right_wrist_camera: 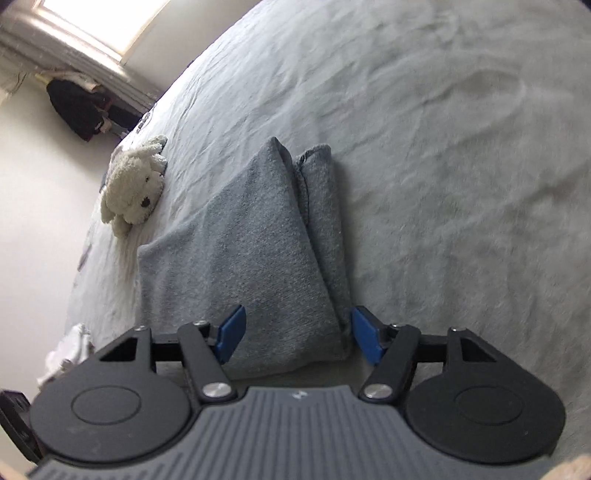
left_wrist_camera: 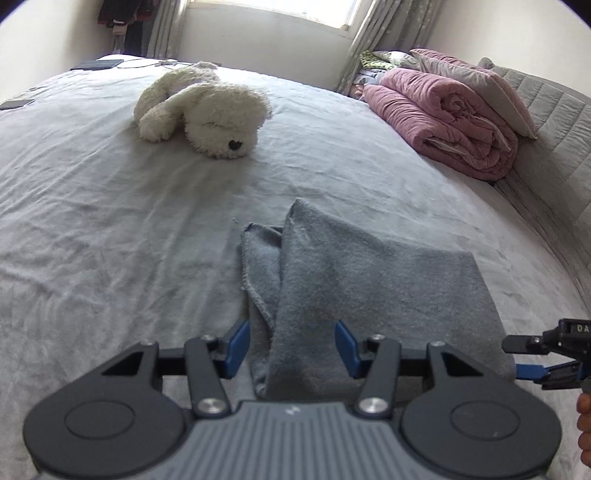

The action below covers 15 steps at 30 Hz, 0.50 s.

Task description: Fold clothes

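Grey cloth near edge hides behind both gripper bodies, left and right jaws apart.

Grey bed, curtained bright window, pale walls.

Your left gripper body hides the grey cloth's near edge. The right gripper is cut off by the frame edge, so its state is unclear there.
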Motion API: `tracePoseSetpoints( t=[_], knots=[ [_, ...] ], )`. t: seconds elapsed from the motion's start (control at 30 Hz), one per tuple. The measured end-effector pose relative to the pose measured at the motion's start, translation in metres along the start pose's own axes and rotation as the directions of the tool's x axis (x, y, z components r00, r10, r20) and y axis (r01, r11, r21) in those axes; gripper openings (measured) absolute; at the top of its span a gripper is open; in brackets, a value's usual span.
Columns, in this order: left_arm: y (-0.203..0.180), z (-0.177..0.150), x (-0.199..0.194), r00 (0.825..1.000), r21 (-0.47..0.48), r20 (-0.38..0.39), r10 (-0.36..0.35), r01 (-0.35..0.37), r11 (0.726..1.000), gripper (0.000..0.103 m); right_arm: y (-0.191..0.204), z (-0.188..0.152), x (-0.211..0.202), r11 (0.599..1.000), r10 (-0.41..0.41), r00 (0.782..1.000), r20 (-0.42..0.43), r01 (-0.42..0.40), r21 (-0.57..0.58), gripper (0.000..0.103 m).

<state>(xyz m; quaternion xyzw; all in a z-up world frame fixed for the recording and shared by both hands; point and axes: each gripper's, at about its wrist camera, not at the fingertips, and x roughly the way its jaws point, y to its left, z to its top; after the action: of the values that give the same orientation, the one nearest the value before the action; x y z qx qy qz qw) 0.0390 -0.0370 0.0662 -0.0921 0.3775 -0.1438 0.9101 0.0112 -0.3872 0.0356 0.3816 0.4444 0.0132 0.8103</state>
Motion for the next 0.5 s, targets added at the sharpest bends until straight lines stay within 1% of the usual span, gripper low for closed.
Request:
tracePoseSetpoints(
  t=[0.07, 0.13, 0.2, 0.27, 0.33, 0.37, 0.5],
  knots=[
    [-0.003, -0.001, 0.0, 1.0, 0.011, 0.001, -0.008, 0.008, 1.0, 0.051, -0.003, -0.001, 0.001, 0.998, 0.022, 1.0, -0.008, -0.022, 0.05, 0.067],
    [-0.005, -0.003, 0.001, 1.0, 0.021, 0.001, -0.017, 0.017, 1.0, 0.051, -0.005, -0.003, -0.001, 0.997, 0.026, 1.0, -0.004, -0.026, 0.07, 0.067],
    [-0.008, -0.004, 0.001, 1.0, 0.032, 0.001, -0.025, 0.025, 0.999, 0.051, -0.009, -0.007, -0.005, 0.995, 0.022, 1.0, 0.004, -0.022, 0.101, 0.065],
    [-0.011, -0.005, 0.002, 0.999, 0.042, 0.002, -0.034, 0.034, 0.999, 0.051, -0.015, -0.014, -0.014, 0.99, 0.025, 1.0, 0.01, -0.026, 0.138, 0.065],
    [-0.013, -0.006, 0.002, 0.999, 0.053, 0.002, -0.042, 0.042, 0.998, 0.051, -0.021, -0.017, -0.016, 0.986, 0.045, 0.999, 0.01, -0.046, 0.157, 0.065],
    [-0.015, -0.007, 0.003, 0.999, 0.058, 0.002, -0.046, 0.046, 0.997, 0.051, -0.024, -0.017, -0.014, 0.984, 0.056, 0.998, 0.012, -0.057, 0.168, 0.067],
    [-0.027, -0.011, 0.007, 0.998, 0.093, 0.003, -0.067, 0.067, 0.993, 0.051, -0.028, -0.022, -0.01, 0.97, 0.092, 0.993, 0.076, -0.107, 0.218, 0.068]
  ],
)
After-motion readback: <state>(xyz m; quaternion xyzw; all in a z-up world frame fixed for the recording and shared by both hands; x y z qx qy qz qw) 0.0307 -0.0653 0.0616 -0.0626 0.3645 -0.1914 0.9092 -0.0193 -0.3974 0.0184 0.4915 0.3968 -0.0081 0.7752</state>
